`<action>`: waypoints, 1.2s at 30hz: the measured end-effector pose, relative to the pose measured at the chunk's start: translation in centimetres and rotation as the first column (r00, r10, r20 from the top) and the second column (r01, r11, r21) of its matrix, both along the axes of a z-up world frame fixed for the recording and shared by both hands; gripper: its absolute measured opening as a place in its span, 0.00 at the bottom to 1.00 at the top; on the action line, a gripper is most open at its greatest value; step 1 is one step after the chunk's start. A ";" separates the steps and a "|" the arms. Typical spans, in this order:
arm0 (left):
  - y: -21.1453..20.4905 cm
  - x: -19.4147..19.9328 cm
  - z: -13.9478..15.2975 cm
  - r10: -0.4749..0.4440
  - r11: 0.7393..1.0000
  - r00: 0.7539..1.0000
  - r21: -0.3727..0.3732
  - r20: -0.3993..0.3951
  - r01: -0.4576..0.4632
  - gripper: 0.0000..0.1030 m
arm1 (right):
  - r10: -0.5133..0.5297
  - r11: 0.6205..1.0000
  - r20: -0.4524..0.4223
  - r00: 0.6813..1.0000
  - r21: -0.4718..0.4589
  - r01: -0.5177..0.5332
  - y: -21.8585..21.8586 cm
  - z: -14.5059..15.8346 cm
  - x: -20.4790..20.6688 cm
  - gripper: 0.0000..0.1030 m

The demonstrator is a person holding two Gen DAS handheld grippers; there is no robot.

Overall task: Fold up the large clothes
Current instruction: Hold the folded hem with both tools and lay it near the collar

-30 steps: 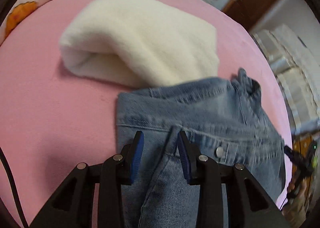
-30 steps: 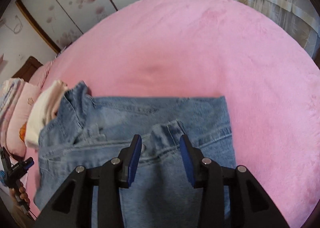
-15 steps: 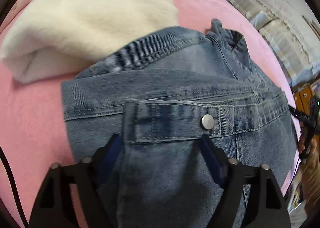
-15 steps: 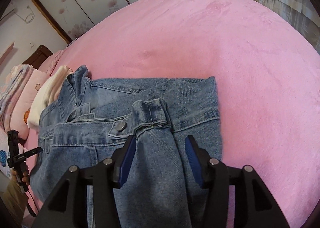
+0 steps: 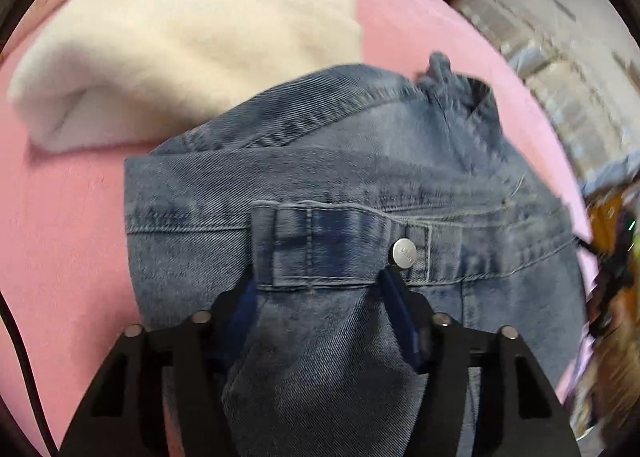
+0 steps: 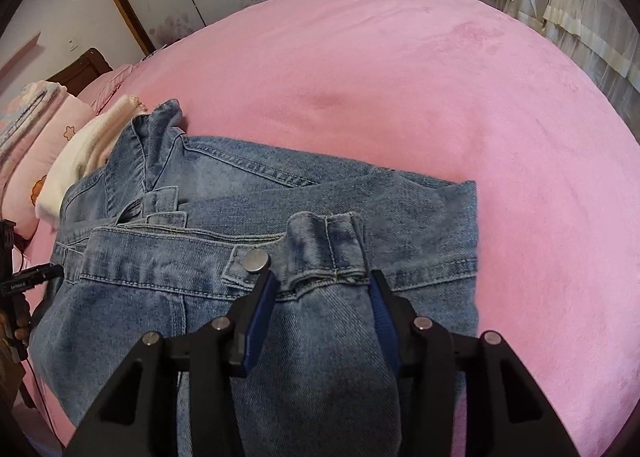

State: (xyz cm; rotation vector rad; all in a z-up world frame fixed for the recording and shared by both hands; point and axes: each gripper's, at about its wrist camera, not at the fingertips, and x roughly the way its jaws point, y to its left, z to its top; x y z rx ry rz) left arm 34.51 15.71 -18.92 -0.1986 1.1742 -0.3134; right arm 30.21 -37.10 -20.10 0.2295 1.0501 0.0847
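— While the denim jacket (image 5: 460, 177) lies folded on the pink bed (image 6: 400, 77), what grips it?
— Left gripper (image 5: 320, 297) has just been closing on one cuff; right gripper (image 6: 320, 297) likewise on the other cuff, both clamped.

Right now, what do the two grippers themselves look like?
Both match: the left gripper and right gripper have angular matte-black frames with triangular cut-outs, silver round pins, and blue pads lining the jaws. A thin black cable runs beside the left one.
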 end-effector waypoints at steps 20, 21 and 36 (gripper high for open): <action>-4.0 -5.2 7.9 0.153 0.917 0.933 0.304 0.325 -0.256 0.20 | -0.038 0.970 0.214 0.976 -0.226 0.087 3.3 5.9 -5.0 0.21; -4.3 -5.3 8.7 0.148 0.914 0.924 0.308 0.354 -0.264 0.20 | -0.037 0.969 0.242 0.970 -0.228 0.094 3.4 7.0 -5.2 0.21; -6.0 4.0 9.8 0.179 0.835 0.856 0.386 0.486 -0.393 0.20 | -0.088 0.943 0.371 0.925 -0.268 0.197 3.6 9.7 4.5 0.20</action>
